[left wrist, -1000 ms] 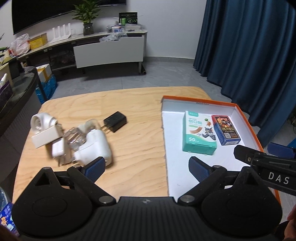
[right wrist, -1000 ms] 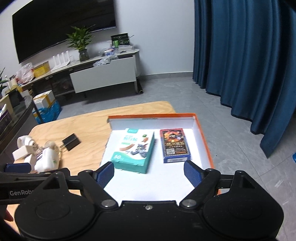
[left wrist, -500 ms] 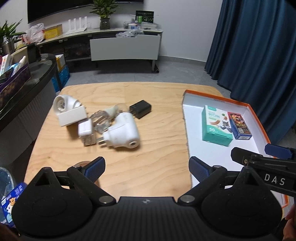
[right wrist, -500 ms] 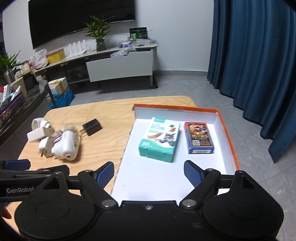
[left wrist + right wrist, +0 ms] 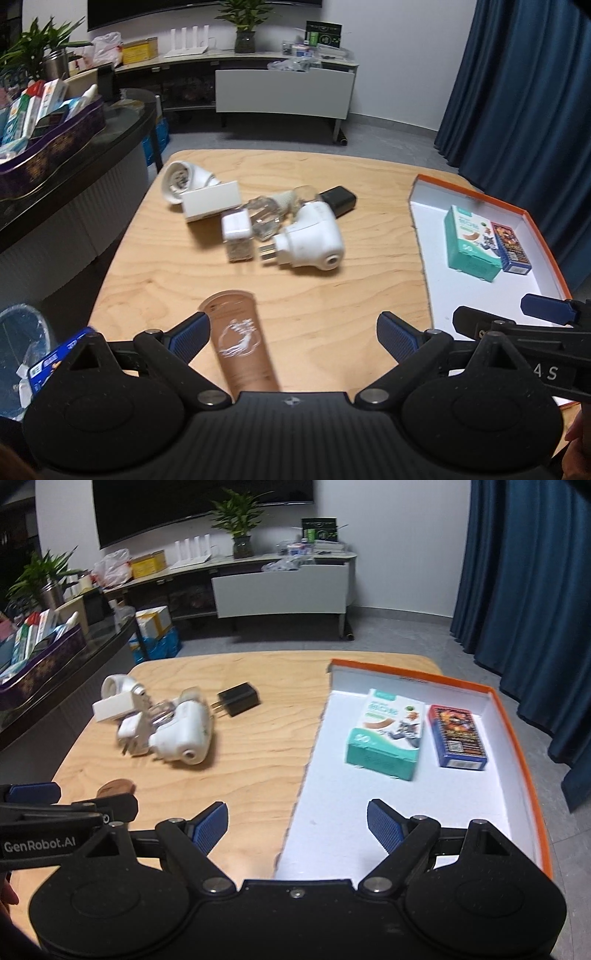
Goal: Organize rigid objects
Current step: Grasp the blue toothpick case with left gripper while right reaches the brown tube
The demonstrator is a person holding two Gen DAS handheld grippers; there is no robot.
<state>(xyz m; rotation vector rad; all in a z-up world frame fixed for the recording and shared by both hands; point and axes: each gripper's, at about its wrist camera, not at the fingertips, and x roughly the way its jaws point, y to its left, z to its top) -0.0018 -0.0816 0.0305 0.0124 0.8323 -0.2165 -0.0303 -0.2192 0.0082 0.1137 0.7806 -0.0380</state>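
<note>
both tongs wide open, empty: left gripper [image 5: 291, 330] over near table edge, right gripper [image 5: 297, 825] over tray [image 5: 517, 716] rim. pulled back from 1.0 s ago; brown tube [image 5: 240, 339] now in view between left jaws, untouched. adapter pile [image 5: 258, 221] mid-table, black charger [image 5: 238, 699] beside it. teal box [image 5: 386, 733] and card box [image 5: 458, 736] in tray. likely next pick: tube.

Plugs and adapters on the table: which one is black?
The small black charger at the far edge of the pile, its prongs pointing toward the big white plug adapter. The other adapters in the cluster are white or clear.
</note>
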